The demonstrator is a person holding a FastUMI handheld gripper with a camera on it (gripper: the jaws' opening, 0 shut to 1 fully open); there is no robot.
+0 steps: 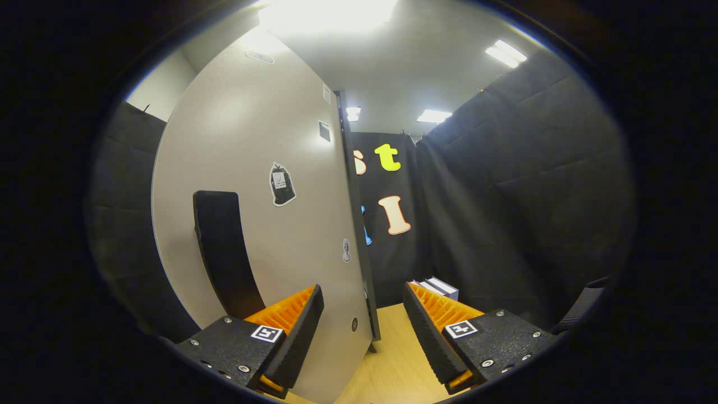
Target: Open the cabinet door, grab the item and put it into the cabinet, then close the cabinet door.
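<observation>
From the gripper view, my tool [363, 331] is spread wide, with nothing between its fingers [300, 331]; both stand apart with a clear gap. The cabinet door [252, 185] stands close ahead and partly between the fingers, its free edge running up through the gap. It is a tall pale panel, long axis upright, with a dark handle [224, 252] mounted on its face. The handle's long axis also runs up and down, and it sits just beyond my left finger. A few small stickers [282, 184] dot the panel.

Beyond the right finger, on the wooden desk [392, 359], lies a pale boxy item [440, 288] near the booth's dark wall, well apart from the door. It looks like a flat box or stack, long axis lying along the desk; I cannot tell more, as the finger hides part of it.

I cannot tell from here whether the door is ajar or shut. My judgement is that the door step is in hand, since the tool carries nothing and faces the panel. The next move calls for getting the fingers around that upright handle or the door edge, then swinging the panel.
</observation>
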